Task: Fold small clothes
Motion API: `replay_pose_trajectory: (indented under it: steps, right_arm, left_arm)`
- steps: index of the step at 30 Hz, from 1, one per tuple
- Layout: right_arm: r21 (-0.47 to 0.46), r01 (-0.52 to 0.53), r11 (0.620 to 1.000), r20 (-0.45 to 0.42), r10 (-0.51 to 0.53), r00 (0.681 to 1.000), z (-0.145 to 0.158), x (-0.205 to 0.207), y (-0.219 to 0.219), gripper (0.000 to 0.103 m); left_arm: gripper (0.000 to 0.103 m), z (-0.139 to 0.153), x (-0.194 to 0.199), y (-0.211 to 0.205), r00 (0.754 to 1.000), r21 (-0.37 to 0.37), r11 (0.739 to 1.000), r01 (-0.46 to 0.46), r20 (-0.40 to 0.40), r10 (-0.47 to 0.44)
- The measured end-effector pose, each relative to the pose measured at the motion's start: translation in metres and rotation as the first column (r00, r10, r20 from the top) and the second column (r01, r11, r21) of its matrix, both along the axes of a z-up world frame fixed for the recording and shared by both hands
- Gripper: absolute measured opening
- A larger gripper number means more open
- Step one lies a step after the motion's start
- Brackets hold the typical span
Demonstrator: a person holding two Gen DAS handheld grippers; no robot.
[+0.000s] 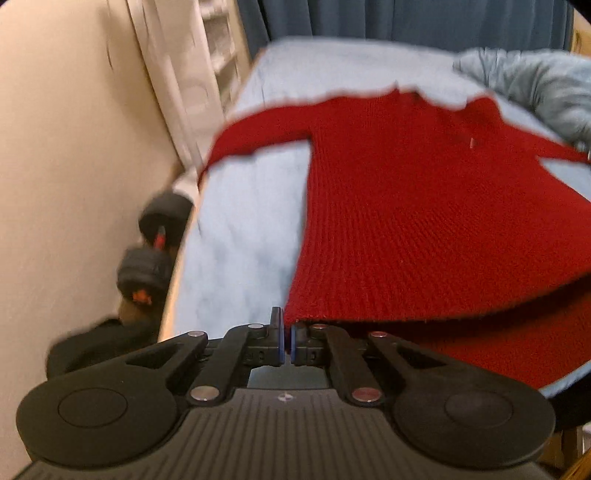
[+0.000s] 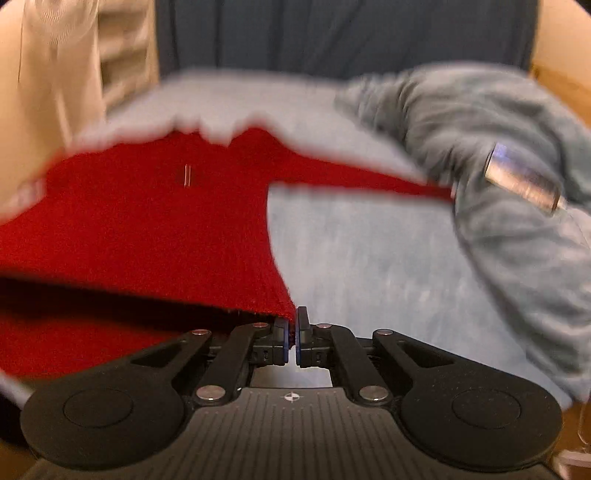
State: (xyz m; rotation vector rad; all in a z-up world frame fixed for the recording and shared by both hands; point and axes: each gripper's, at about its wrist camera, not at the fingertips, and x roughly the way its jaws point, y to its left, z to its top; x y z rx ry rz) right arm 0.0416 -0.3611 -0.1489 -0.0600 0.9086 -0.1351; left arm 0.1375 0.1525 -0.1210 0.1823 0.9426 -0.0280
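Observation:
A red knitted sweater (image 1: 424, 206) lies spread on a light blue bed sheet (image 1: 243, 236), its sleeves stretched out to either side. My left gripper (image 1: 287, 332) is shut on the near left corner of the sweater's hem, which is lifted off the sheet. In the right wrist view the same sweater (image 2: 147, 229) fills the left half, and my right gripper (image 2: 292, 338) is shut on the hem's near right corner. The hem edge hangs raised between the two corners, with a second red layer showing beneath it.
A crumpled grey-blue blanket (image 2: 498, 177) lies on the right of the bed with a metallic cylinder (image 2: 524, 181) on it. Black dumbbells (image 1: 155, 243) sit on the floor left of the bed by a beige wall (image 1: 74, 166). Dark blue curtains (image 1: 406, 18) hang behind.

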Motion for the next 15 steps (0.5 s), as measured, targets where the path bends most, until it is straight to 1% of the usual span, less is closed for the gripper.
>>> replay_pose_trajectory:
  steps: [2,3,4,5,6,8,11,14,15]
  right_arm:
    - [-0.004,0.016,1.0,-0.104,-0.016,0.994,-0.036,0.003,0.001,0.002]
    - [-0.005,0.017,1.0,-0.135,-0.018,0.991,-0.045,0.004,0.005,0.002]
    - [-0.03,0.014,0.999,-0.14,-0.018,0.99,-0.046,0.007,0.01,0.002]
    - [-0.044,0.008,0.999,-0.128,-0.014,0.992,-0.042,0.008,0.014,0.002]
    - [-0.047,0.001,0.999,-0.118,-0.006,0.993,-0.038,0.01,0.016,0.002]
    - [-0.063,-0.012,0.998,-0.126,0.003,0.992,-0.034,0.013,0.018,0.002]
    - [-0.043,-0.011,0.999,-0.135,0.005,0.991,-0.036,0.01,0.009,0.002]
    - [-0.019,-0.034,0.999,-0.172,0.03,0.985,-0.043,0.005,0.013,0.002]
    - [-0.008,-0.025,1.0,-0.214,0.023,0.977,-0.046,0.005,0.013,0.003]
  left_arm:
    - [0.003,-0.019,0.001,-0.005,0.999,0.018,1.0,0.006,-0.047,-0.005]
    - [0.003,-0.025,0.001,-0.008,0.998,0.027,1.0,0.016,-0.059,-0.014]
    - [0.003,-0.027,-0.001,-0.01,0.998,0.043,0.999,0.025,-0.058,-0.022]
    - [0.003,-0.028,-0.002,-0.012,0.998,0.056,0.998,0.036,-0.052,-0.033]
    - [0.003,-0.027,-0.003,-0.009,0.998,0.049,0.998,0.036,-0.048,-0.033]
    - [0.003,-0.026,0.001,-0.002,0.999,0.024,0.999,0.023,-0.047,-0.022]
    - [0.004,-0.026,-0.004,-0.004,0.999,0.029,0.999,0.03,-0.04,-0.029]
    - [0.016,-0.023,-0.011,-0.004,0.999,0.042,0.999,0.026,-0.043,-0.024]
    - [0.031,-0.024,-0.015,-0.003,0.999,0.035,0.999,0.021,-0.047,-0.019]
